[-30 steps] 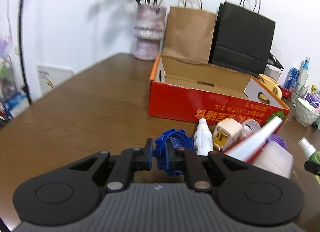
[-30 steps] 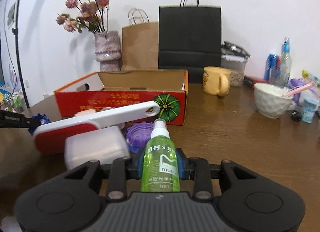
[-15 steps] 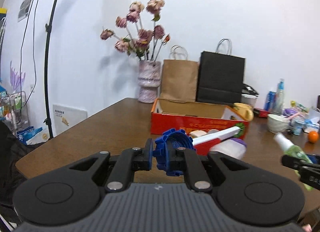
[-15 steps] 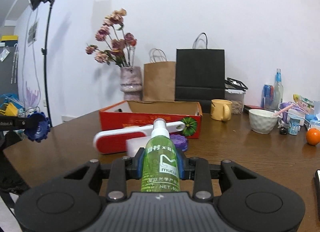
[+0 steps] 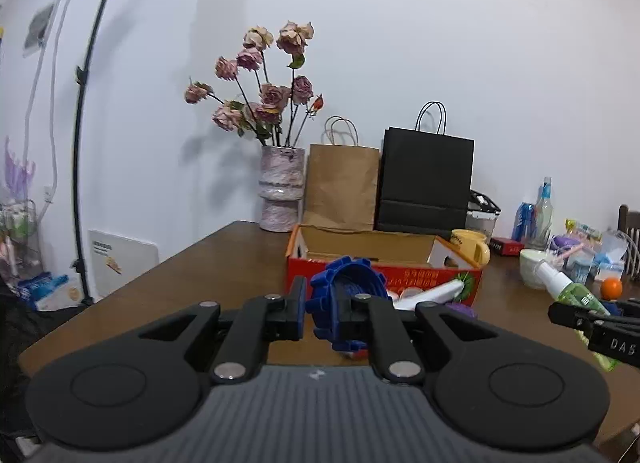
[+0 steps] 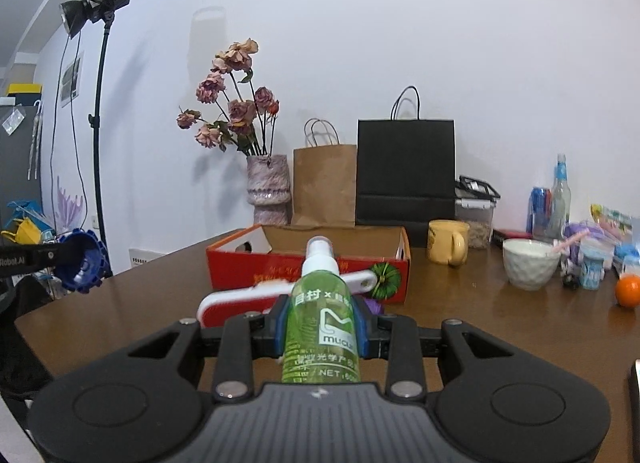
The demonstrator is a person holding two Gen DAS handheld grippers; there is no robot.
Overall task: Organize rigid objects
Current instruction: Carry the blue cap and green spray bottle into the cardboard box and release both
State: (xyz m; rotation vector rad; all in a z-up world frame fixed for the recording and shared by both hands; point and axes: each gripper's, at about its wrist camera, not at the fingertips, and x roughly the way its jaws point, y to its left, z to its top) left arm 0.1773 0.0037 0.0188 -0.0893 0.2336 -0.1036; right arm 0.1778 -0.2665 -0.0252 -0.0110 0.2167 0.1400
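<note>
Red-and-white flat brush with long white handle [image 6: 256,297]: middle hidden behind green translucent spray bottle [image 6: 320,319]. Bottle base lost below right gripper [image 6: 320,329] body. Purple ribbed lid [image 5: 460,308] on brown wooden table [image 5: 224,263]: only sliver showing past left gripper [image 5: 325,311]. Blue toothed plastic ring [image 5: 346,299]: lower edge hidden behind finger. Red cardboard box [image 6: 308,263] interior floor out of sight. Print on box front too small to read. Clutter far right blurred.

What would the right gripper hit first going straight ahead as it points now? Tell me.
Probably the white-and-red brush lying just ahead of the right gripper, which is shut on the green spray bottle. Behind the brush sits the red cardboard box. Depth is hard to judge in this fisheye view.
</note>
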